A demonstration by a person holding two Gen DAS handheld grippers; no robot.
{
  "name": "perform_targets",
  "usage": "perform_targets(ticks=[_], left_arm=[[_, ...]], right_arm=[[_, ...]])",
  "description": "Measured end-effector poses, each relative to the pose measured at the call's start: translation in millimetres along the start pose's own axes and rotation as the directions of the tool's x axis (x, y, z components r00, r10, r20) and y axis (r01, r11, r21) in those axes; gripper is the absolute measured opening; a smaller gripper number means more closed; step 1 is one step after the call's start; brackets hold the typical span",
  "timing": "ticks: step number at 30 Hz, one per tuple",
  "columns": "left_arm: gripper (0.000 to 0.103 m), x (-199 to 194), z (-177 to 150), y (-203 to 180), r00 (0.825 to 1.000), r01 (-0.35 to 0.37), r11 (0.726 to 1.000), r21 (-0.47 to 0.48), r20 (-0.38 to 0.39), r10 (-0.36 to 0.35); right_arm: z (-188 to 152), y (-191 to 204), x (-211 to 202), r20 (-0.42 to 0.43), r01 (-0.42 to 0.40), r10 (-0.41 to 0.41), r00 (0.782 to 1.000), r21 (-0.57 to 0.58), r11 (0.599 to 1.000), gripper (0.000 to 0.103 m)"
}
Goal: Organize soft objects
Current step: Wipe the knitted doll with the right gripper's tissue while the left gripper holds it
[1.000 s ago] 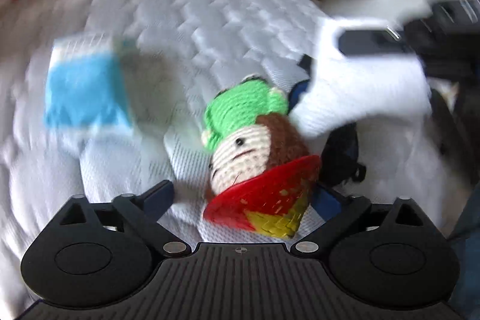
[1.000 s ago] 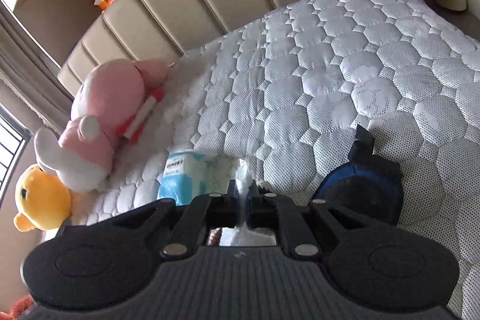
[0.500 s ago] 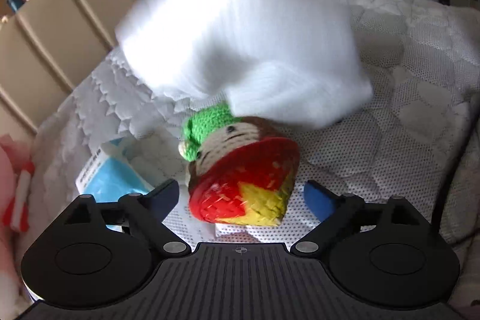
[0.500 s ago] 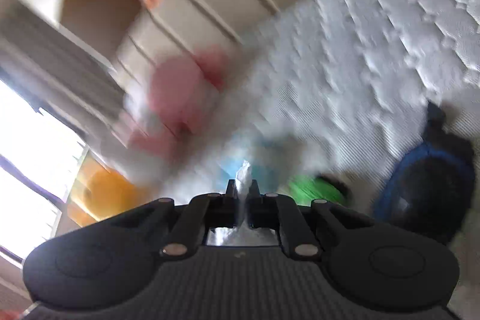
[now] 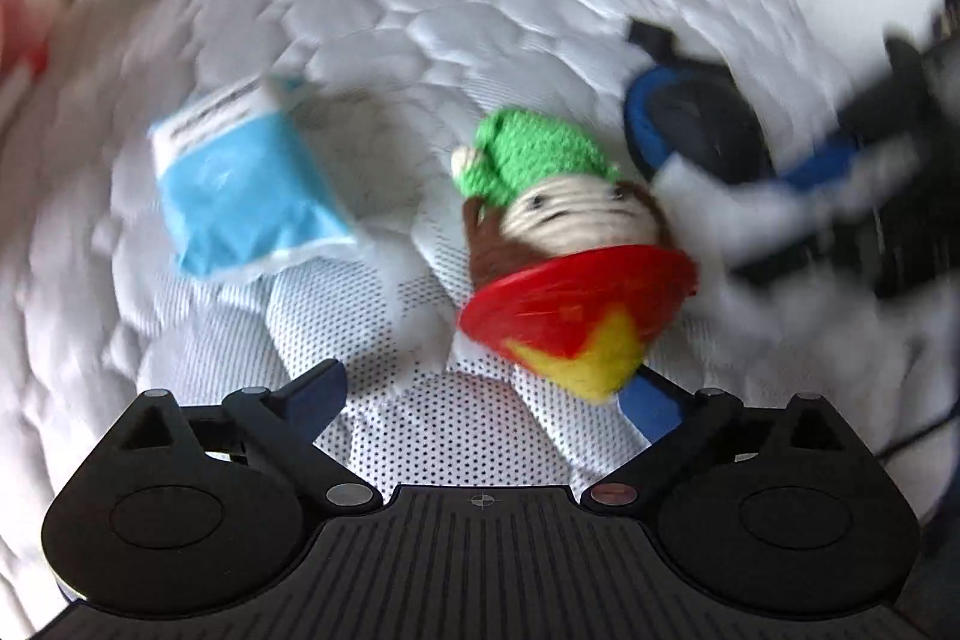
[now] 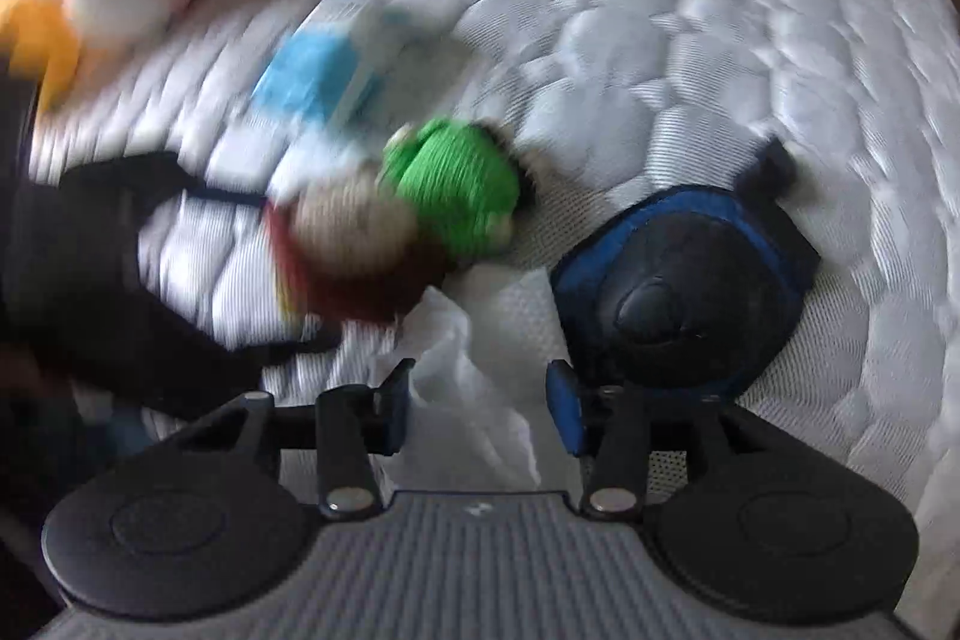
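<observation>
One crocheted doll [image 5: 564, 244], one blue pack [image 5: 246, 196], seemingly.

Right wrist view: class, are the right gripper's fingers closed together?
No, the right gripper has its fingers apart, with white tissue lying loosely between them.

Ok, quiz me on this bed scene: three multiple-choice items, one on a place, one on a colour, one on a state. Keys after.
1. In the left wrist view, the blue pack lies on which side of the doll?
A. left
B. right
C. on top of it

2. What colour is the doll's hat?
A. red
B. green
C. purple

3. How is the left claw?
A. shut on the doll
B. shut on the pack
C. open

Keys:
1 A, the pack sits left of the doll with bare quilt between them.
2 B, the knitted hat above the face is bright green.
3 C, its fingers stand wide apart with quilt showing between them.
</observation>
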State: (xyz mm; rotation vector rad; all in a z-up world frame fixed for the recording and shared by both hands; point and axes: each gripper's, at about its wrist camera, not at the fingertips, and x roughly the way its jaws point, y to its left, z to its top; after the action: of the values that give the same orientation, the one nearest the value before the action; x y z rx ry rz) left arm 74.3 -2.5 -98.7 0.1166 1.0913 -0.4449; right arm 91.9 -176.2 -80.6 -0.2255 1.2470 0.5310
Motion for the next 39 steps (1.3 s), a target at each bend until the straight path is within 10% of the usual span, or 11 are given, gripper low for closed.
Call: perform_targets(ticks=[6, 11, 15, 18, 23, 30, 39], left_arm=[[0.101, 0.8, 5.7, 35.3, 0.984, 0.178, 0.946, -0.269, 0.022, -0.179], [0.102, -1.6, 7.9, 30.3, 0.990, 0.141, 0.963, -0.228, 0.032, -0.137], [0.102, -1.7, 8.4, 16.7, 0.995, 0.095, 0.983, -0.156, 0.035, -0.091], [0.102, 1.1, 6.5, 4.6, 0.999, 0.040, 0.995, -0.087, 0.021, -0.038], [0.102, 7.8, 1.6, -6.0, 1.000, 0.009, 1.000, -0.019, -0.013, -0.009], [0.102, 11.9, 2.3, -9.0, 0.997, 0.078, 0.996, -0.035, -0.016, -0.079], [0.102, 10.2, 2.7, 14.8, 0.974, 0.222, 0.947, -0.234, 0.086, -0.207]], right_arm=[[-13.3, 42.7, 37.0, 0.043, 0.105, -0.096, 0.994, -0.340, 0.935, 0.052], [-25.6, 55.1, 41.0, 0.165, 0.311, -0.263, 0.950, -0.477, 0.822, 0.087], [-14.3, 27.0, 39.8, 0.086, 0.145, -0.123, 0.989, -0.329, 0.933, 0.068], [-8.9, 20.7, 32.9, 0.091, 0.104, -0.083, 0.992, -0.262, 0.960, 0.009], [0.9, -2.8, 0.8, 0.219, 0.076, -0.056, 0.974, -0.086, 0.993, 0.009], [25.1, -38.4, -16.2, 0.401, -0.450, 0.337, 0.852, 0.229, 0.863, 0.009], [23.1, -52.2, 9.6, 0.282, -0.220, 0.135, 0.950, 0.294, 0.930, 0.010]])
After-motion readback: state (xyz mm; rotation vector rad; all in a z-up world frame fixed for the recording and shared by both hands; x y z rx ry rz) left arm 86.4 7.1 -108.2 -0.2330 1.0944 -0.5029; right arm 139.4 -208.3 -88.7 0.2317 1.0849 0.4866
